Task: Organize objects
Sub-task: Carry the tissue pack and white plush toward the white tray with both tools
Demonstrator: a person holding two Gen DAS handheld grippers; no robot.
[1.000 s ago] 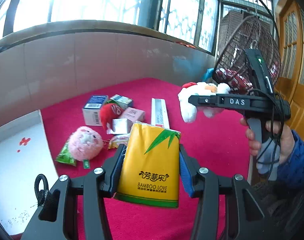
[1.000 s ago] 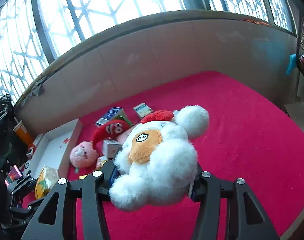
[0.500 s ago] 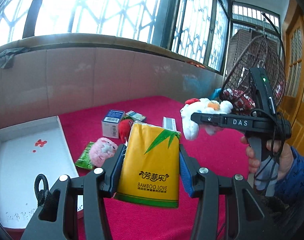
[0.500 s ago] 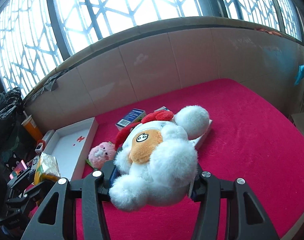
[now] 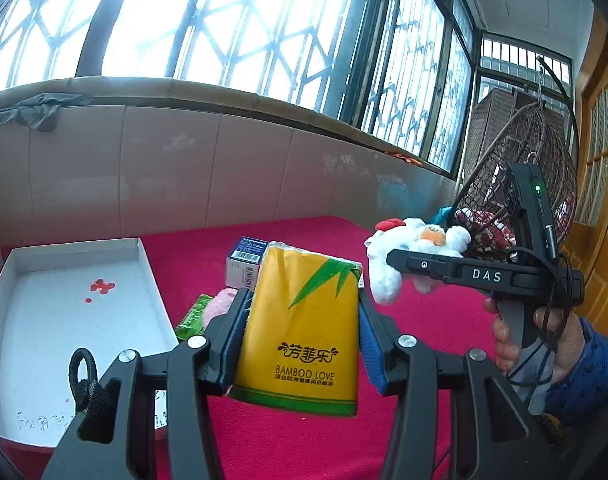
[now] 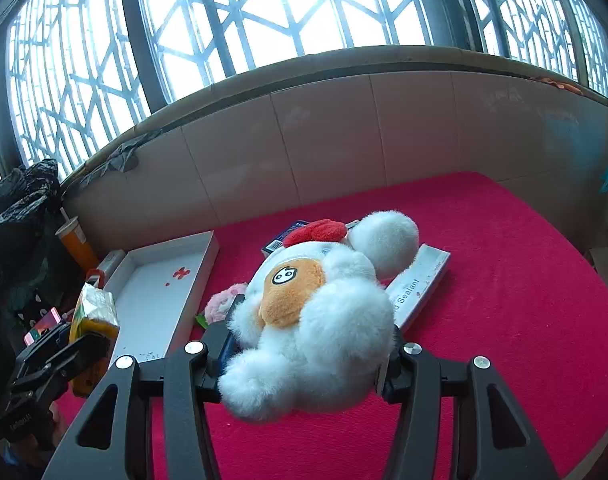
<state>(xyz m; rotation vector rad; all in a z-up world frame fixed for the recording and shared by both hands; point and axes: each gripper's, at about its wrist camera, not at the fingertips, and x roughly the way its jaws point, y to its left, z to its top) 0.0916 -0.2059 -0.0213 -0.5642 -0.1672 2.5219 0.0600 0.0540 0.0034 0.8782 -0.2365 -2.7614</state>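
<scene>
White tray [image 5: 78, 322], shallow cardboard, stiff rim, sits left of and ahead of the left tongs [image 5: 302, 334]; probable drop spot, that's a guess. Left tongs closed on the yellow tissue pack [image 5: 304, 332], blue pads pressing both long sides, pack upright and off the red tabletop [image 5: 304, 448]. Pack likely light and squashy, glossy film wrap could slide; mid-body side grip looks right. Just beyond the left tongs: blue carton [image 5: 244, 266], stiff and boxy; pink plush [image 5: 220, 306], round and fuzzy; green sachet [image 5: 192, 318], thin crinkly foil. Right of the left tongs, the right tongs [image 6: 306, 338] clamp the white plush toy [image 6: 324, 320] around its body, lifted clear of the tabletop. Toy is soft, fluffy, compressible, orange face patch, red bow; likely very light, no breakage risk, pile may slip so squeeze the torso, not a limb. Behind and right of the right tongs lies a long white sealant box [image 6: 420, 284], rigid card, flat.
</scene>
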